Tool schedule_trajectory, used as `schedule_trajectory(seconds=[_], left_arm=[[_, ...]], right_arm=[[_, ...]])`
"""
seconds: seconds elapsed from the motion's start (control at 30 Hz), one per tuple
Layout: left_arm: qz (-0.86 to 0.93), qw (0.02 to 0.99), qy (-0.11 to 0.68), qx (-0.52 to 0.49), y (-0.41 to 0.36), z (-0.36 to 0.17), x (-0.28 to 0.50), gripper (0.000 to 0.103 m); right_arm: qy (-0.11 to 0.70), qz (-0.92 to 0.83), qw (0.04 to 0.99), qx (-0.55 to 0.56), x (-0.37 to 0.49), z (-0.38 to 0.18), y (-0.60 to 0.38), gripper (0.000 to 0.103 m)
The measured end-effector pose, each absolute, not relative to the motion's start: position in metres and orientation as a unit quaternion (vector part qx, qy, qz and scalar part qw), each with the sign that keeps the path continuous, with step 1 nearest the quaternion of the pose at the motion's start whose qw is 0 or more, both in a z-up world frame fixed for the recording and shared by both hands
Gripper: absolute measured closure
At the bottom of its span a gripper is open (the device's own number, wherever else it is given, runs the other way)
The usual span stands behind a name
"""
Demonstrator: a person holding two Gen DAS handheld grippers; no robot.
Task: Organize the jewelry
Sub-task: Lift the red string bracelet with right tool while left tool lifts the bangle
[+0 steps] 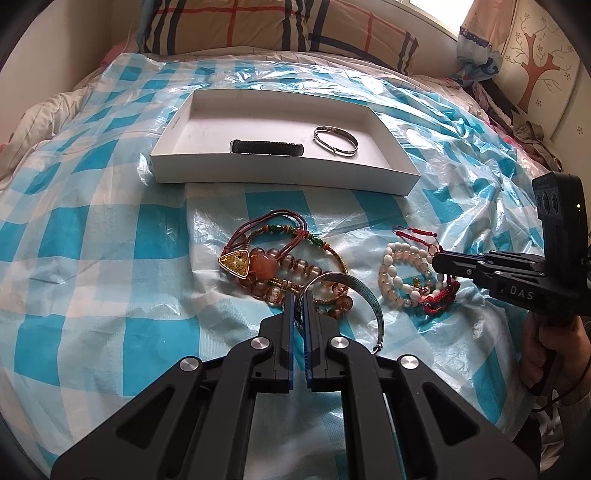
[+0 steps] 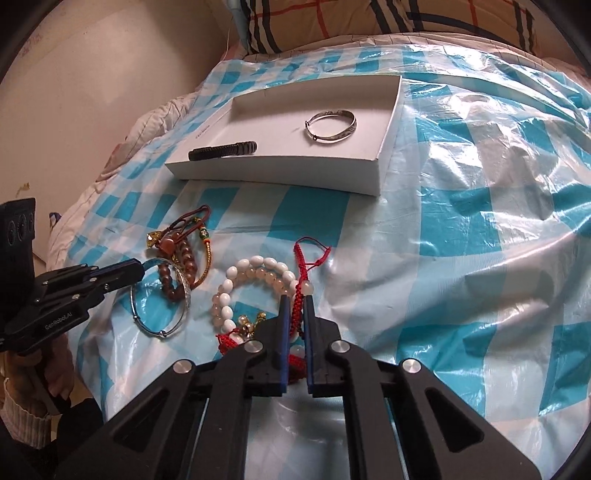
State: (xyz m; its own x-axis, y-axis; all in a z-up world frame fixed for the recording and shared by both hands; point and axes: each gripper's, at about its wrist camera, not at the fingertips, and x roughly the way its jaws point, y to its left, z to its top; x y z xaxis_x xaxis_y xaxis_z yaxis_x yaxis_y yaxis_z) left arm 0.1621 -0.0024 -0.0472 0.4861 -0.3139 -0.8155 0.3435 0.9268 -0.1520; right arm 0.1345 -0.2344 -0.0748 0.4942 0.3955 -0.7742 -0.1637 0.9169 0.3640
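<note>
A white box lies on the bed and holds a silver bangle and a black bracelet. In front of it lie a tangle of amber bead and cord bracelets and a pile of white and pink bead bracelets. My left gripper is shut on a silver bangle. My right gripper is shut on a red cord bracelet.
A blue and white checked plastic sheet covers the bed. Plaid pillows lie at the head. A wall runs along the bed's left side.
</note>
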Motion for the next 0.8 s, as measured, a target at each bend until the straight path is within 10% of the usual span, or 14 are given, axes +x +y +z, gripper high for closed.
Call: schedule_trajectory(seconds=[0.63,0.8], left_arm=[[-0.195,0.867,0.458,0.016,-0.003,-0.036,0.158,0.099],[-0.196,0.865,0.462,0.017,-0.004,-0.038,0.158,0.099]], right_arm=[[0.450,0.176,0.868,0.117,0.128,-0.049,-0.230,0.097],[0.465,0.153,0.869,0.074,0.134,-0.065,-0.220,0.051]])
